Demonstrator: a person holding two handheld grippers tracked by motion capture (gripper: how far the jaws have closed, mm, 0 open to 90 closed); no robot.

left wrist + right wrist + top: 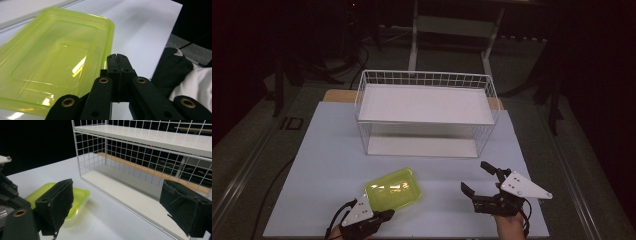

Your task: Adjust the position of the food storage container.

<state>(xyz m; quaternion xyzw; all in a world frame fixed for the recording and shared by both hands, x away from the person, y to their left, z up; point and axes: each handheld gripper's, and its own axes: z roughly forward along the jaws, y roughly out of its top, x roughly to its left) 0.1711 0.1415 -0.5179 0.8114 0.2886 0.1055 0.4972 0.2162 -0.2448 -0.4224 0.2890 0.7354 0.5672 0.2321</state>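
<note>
A translucent yellow-green container (393, 191) lies upside down on the white tabletop (327, 150), near the front. My left gripper (387, 215) sits just in front of its near edge. In the left gripper view the container (50, 62) spreads to the left, and the left gripper (117, 56) is shut, pads pressed flat together by the container's near right corner, nothing visible between them. My right gripper (477, 176) rests to the right of the container, open and empty. In its own view the right gripper (117, 207) faces the wire rack, with the container (81, 194) behind the left pad.
A white wire rack (427, 79) stands mid-table, with a white shelf (424, 104) on top and an open lower bay (422, 146) facing me. The rack (100, 152) looms close in the right gripper view. Dark and white cloth (185, 77) lies past the table edge. The surroundings are dark.
</note>
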